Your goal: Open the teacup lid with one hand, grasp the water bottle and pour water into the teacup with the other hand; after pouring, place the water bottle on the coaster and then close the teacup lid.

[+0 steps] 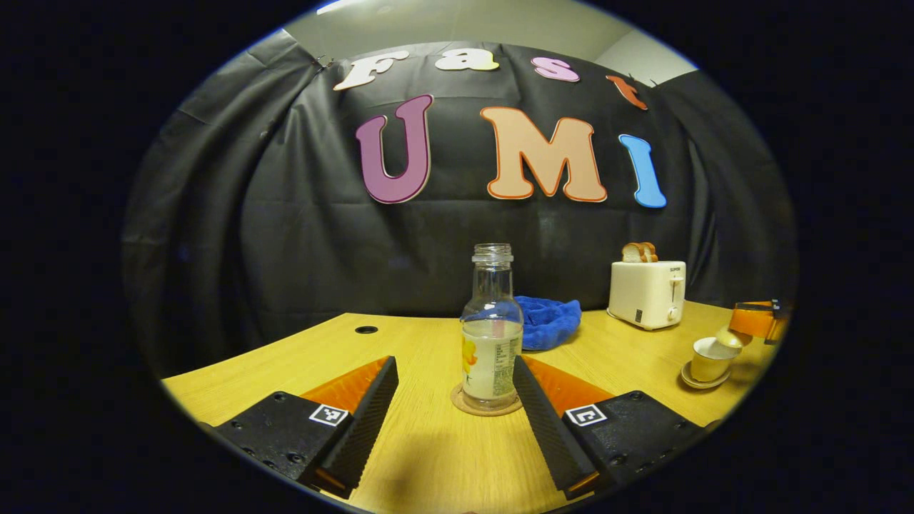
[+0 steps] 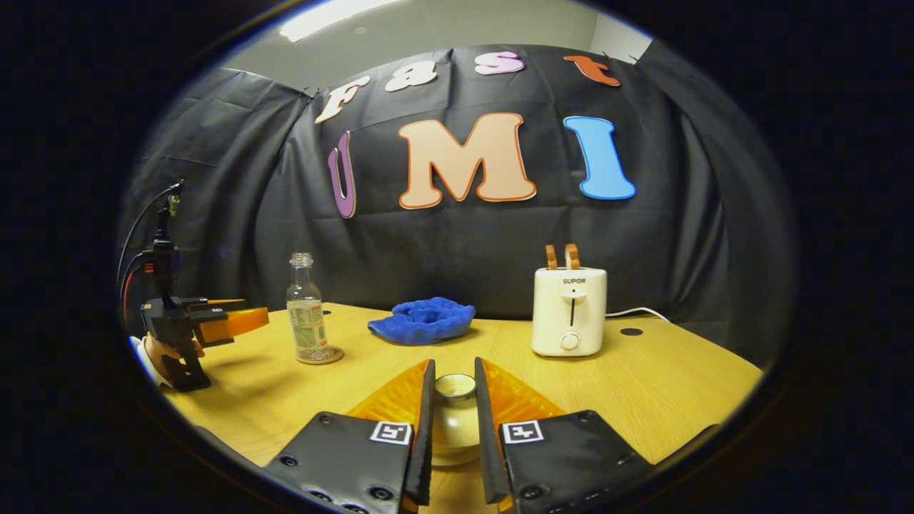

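A clear glass water bottle, uncapped and partly filled, stands upright on a round coaster. My left gripper is open around it: one finger lies close by the bottle's right side, the other stands well off to its left. At the far right the cream teacup sits on its saucer. My right gripper holds the cream lid tilted just above the cup's rim. In the right gripper view that gripper is shut on the lid, and the bottle and left gripper stand at the left.
A crumpled blue cloth lies behind the bottle. A white toaster with bread slices stands at the back, its cord trailing right. The wooden table has cable holes near the back edge. A hand holds the left gripper.
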Available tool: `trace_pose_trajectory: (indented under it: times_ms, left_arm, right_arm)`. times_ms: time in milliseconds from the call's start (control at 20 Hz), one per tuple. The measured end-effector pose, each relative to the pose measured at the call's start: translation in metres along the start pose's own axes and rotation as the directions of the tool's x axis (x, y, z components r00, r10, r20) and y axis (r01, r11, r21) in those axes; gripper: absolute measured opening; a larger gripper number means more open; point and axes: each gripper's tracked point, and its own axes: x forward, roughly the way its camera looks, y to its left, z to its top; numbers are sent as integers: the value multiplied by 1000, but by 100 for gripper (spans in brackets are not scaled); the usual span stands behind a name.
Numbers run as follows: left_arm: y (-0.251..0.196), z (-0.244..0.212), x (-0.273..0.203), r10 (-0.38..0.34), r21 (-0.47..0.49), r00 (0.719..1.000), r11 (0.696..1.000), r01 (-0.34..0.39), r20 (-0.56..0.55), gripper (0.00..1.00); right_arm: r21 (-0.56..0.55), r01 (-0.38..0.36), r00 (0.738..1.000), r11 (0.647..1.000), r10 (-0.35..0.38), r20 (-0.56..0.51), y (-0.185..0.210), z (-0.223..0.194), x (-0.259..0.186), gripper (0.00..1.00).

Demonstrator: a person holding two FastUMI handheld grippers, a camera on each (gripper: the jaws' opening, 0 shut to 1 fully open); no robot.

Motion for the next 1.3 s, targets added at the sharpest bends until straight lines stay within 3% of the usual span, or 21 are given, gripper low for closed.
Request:
trace_pose_trajectory:
  times_ms: [250, 550, 850, 900, 950, 1000, 1050, 1300]
  left_arm:
    - [0, 0, 0, 0, -1, 1000, 1000, 0, 1, 94]
    - [0, 0, 0, -5, 0, 1000, 1000, 5, -1, 94]
    - [4, 0, 0, 17, 1, 1000, 1000, -17, 0, 94]
    - [4, 0, 0, 18, 1, 1000, 1000, -18, 1, 94]
    - [5, 0, 0, 18, 1, 1000, 1000, -18, 0, 94]
    - [5, 0, 0, 20, 1, 1000, 1000, -20, 1, 94]
    - [5, 0, 0, 20, 1, 1000, 1000, -20, 1, 94]
    - [8, 0, -1, 29, 1, 1000, 1000, -29, 1, 94]
  right_arm:
    - [-1, -19, 994, 1000, 19, -108, 6, -15, 13, 31]
    - [13, -49, 990, 999, 50, -135, 8, -19, 15, 34]
    - [-17, -47, 995, 999, 46, -85, 11, -10, 8, 48]
    - [-10, -43, 997, 999, 42, -69, 8, -8, 5, 65]
    - [5, -37, 998, 999, 37, -50, 6, -5, 3, 68]
    - [11, -31, 999, 999, 31, -25, 4, -1, 1, 60]
    - [10, -26, 1000, 1000, 26, -9, 2, 1, -1, 77]
    - [0, 22, 999, 1000, -22, 34, -10, 6, -11, 84]
